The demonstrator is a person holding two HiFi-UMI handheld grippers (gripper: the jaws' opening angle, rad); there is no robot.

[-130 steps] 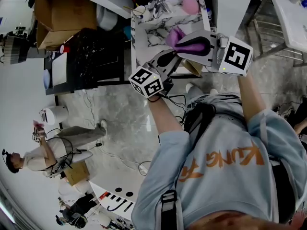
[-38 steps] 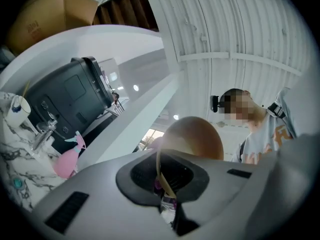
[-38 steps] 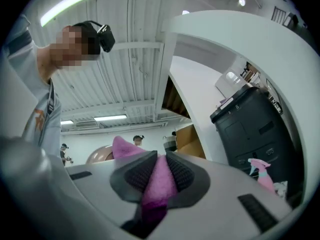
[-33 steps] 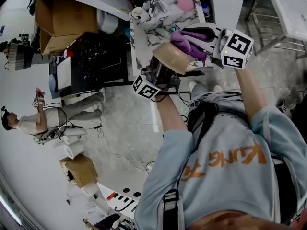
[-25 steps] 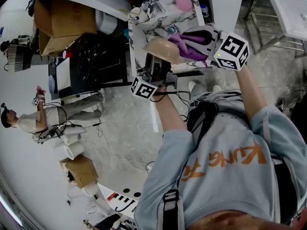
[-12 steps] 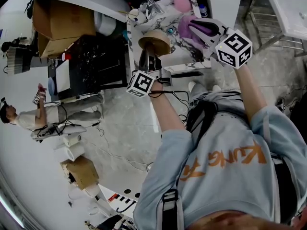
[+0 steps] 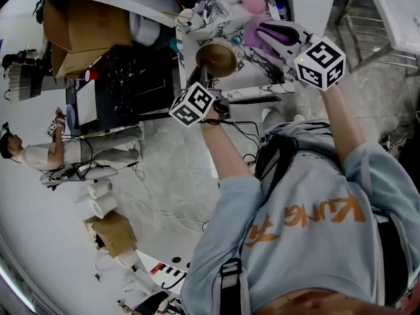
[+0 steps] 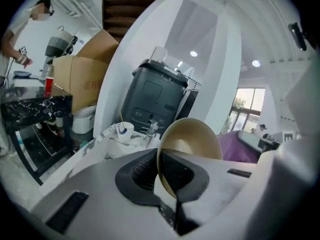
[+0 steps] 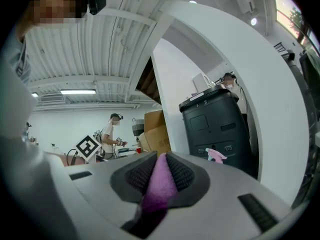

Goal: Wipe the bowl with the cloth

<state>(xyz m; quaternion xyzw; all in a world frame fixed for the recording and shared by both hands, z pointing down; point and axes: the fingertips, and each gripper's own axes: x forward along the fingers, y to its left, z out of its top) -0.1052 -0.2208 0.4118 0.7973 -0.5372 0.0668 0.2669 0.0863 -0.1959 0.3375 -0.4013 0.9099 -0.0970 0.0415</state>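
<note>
Left tongs (image 8: 162, 176) clamping the rim of the tilted tan bowl (image 8: 195, 136) over the desk (image 7: 262, 84), right tongs (image 9: 156, 171) just beside it pinching the purple cloth (image 7: 252, 37)

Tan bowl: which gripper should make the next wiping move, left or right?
Right. The right gripper is shut on the purple cloth, near the tan bowl, whose rim the left gripper pinches.

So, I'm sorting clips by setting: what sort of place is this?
Probably a workshop or recording lab in an industrial hall, not a home kitchen: stacked brown cardboard boxes, a ribbed white ceiling with strip lights, and another person wearing a head rig near a small white marble-patterned table.
</note>
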